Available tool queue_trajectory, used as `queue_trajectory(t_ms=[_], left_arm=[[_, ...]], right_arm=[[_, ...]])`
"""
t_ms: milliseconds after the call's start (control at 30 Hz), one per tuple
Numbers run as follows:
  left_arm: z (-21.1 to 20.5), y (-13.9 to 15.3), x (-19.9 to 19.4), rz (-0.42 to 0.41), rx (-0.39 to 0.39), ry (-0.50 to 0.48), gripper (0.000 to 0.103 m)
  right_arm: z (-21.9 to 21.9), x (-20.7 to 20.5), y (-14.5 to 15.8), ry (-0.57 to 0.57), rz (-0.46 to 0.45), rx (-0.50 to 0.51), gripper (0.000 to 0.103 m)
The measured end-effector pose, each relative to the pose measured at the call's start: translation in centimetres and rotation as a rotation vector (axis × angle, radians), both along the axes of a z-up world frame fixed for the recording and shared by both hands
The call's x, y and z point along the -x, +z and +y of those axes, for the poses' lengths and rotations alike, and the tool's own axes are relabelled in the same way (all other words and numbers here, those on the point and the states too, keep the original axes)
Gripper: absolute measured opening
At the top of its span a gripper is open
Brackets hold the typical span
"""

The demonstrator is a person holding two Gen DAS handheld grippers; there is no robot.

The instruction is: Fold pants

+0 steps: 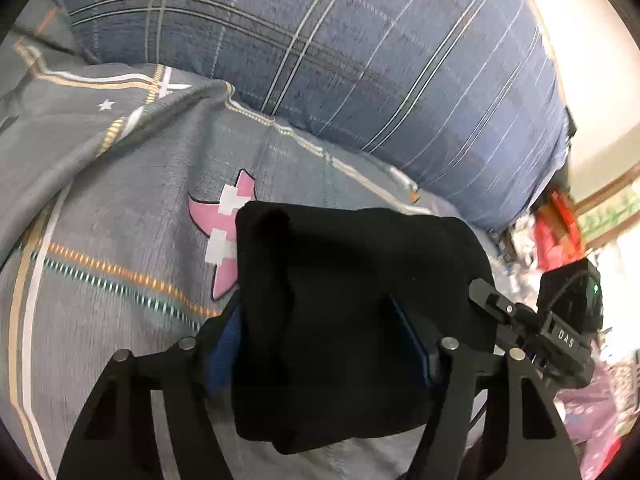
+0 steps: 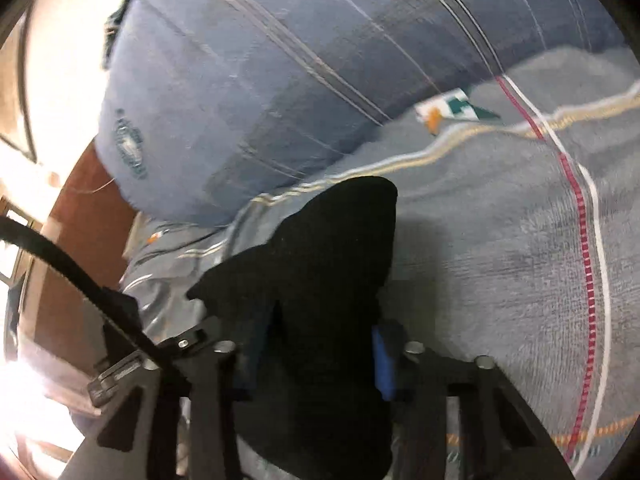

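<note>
While a blue plaid pillow (image 1: 360, 60) lies along the grey patterned bedspread (image 1: 120, 208), the black pants (image 1: 340, 300) are seen bunched on it — clamped by the left gripper (image 1: 320, 344) and right gripper (image 2: 320, 348), fingers clenched on cloth.

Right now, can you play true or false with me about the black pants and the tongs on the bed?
1. Black pants sit between the left tongs. True.
2. The right tongs have nothing between them. False: black pants cloth is between them.
3. A pink star is printed on the grey bedsheet. True.
4. The big pillow is red. False: it is blue with thin stripes.
</note>
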State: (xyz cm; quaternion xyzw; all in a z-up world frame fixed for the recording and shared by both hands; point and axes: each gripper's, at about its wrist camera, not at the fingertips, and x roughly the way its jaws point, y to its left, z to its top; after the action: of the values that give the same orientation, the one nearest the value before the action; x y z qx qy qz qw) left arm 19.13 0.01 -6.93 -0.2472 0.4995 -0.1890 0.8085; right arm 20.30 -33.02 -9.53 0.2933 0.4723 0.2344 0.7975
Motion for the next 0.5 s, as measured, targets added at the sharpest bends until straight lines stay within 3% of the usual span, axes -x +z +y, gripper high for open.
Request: queue_trajectory(t_ms=[300, 500], left_arm=[[-2.2, 6.7, 2.6, -0.111, 0.013, 0.005, 0.068], [-5.9, 6.0, 2.9, -0.075, -0.005, -0.040, 0.068]], right_arm=[[-0.5, 2.9, 6.9, 0.002, -0.133, -0.023, 0.038], [-4.3, 4.2, 6.9, -0.063, -0.124, -0.012, 0.038]])
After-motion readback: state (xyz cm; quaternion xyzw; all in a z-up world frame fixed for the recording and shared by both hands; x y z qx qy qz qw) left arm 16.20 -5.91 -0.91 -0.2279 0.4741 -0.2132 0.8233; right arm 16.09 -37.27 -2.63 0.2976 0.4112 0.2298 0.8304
